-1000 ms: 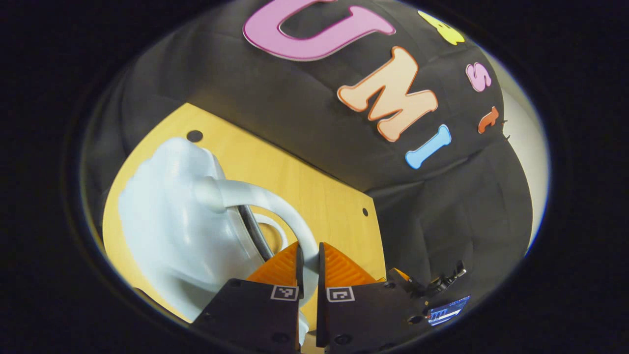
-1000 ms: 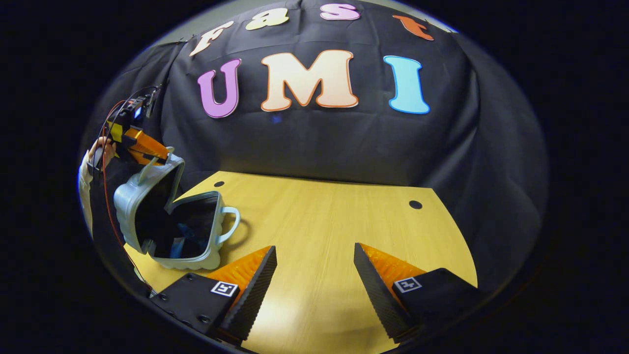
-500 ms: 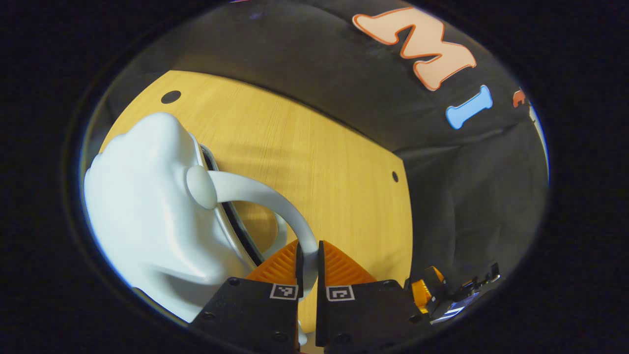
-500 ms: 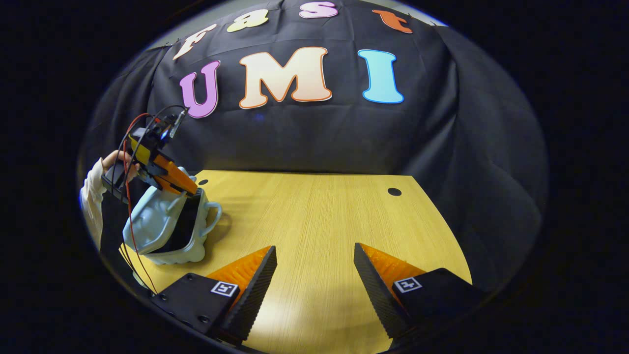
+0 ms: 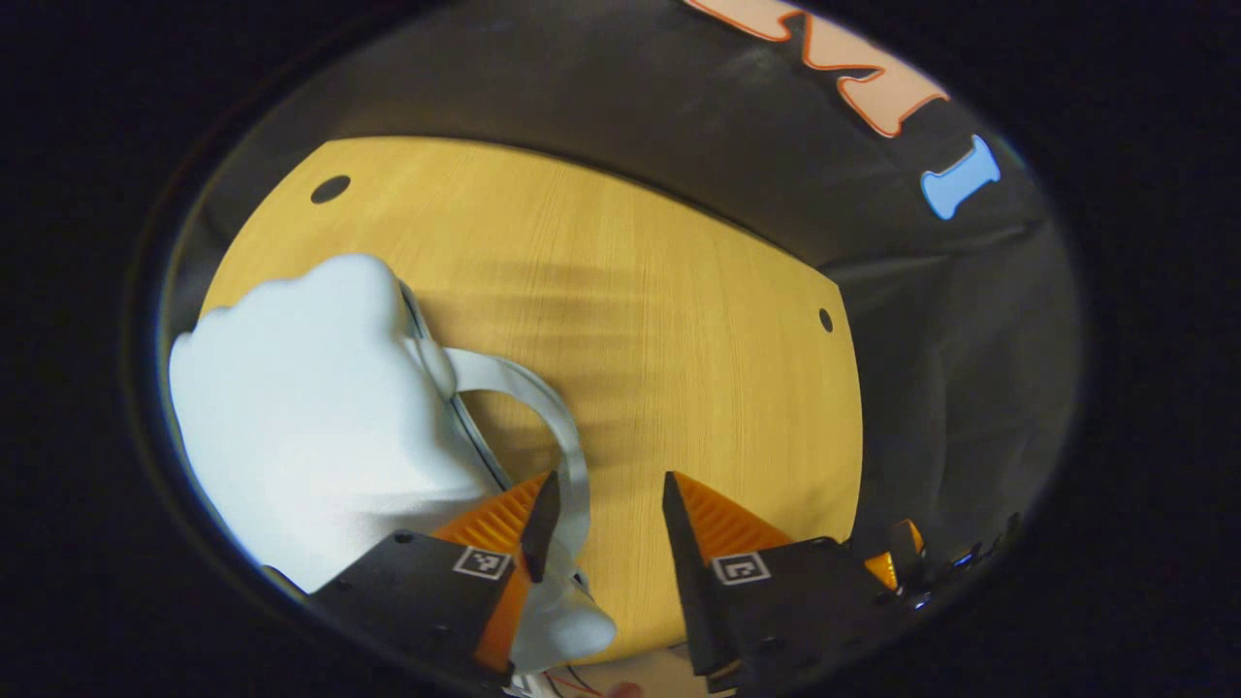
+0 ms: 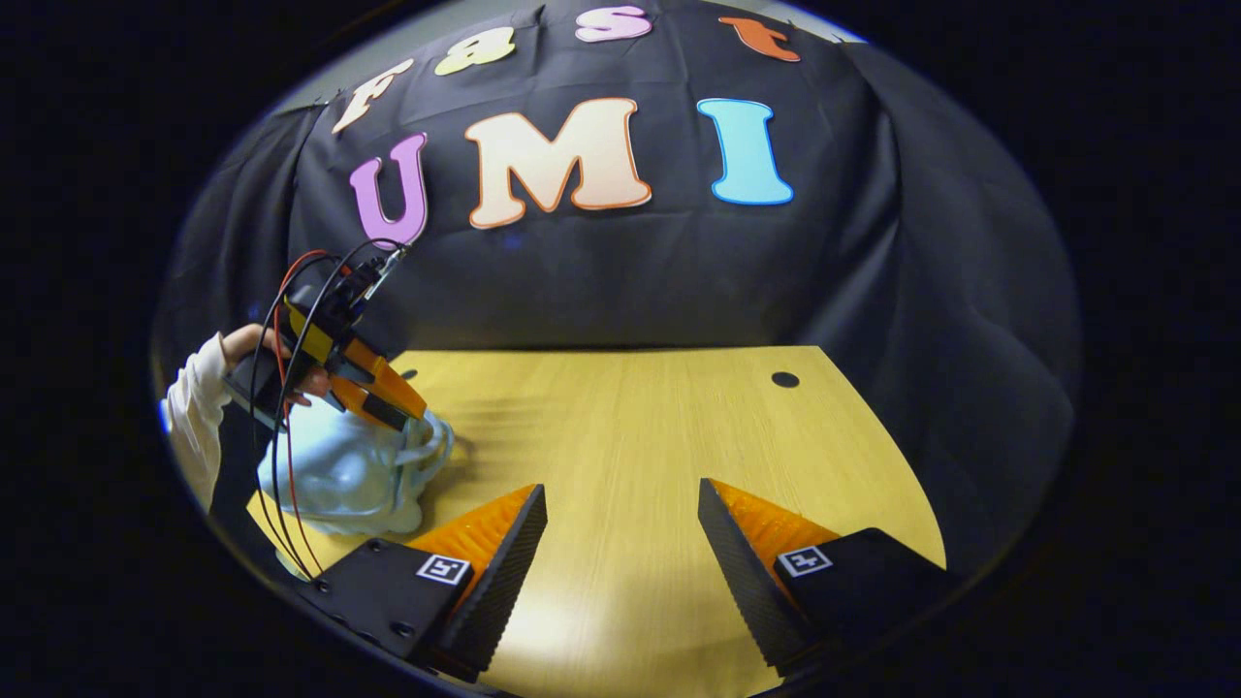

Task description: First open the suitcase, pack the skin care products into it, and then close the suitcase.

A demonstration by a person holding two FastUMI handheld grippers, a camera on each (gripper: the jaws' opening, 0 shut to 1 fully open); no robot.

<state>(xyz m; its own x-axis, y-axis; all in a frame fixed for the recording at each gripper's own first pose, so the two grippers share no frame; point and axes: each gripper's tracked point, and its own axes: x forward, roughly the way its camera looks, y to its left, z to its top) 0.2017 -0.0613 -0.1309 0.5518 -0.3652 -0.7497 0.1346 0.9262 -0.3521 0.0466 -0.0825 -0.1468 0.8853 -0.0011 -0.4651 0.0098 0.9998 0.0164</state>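
Suitcase: a small pale-blue hard plastic suitcase with scalloped edges [image 5: 310,417] is seen lying shut on the light wooden worktop [image 5: 679,320], near its left edge in the right gripper view [image 6: 339,475].
Handle: the curved pale-blue handle [image 5: 567,451] is touched by one finger of the left gripper.
Left gripper [image 5: 601,514]: jaws parted, nothing clamped.
Right gripper [image 6: 620,543]: held wide open above bare wood, empty.
Skin care products: none seen outside the case.
Progress: closing is judged essentially done; only withdrawal is judged left.
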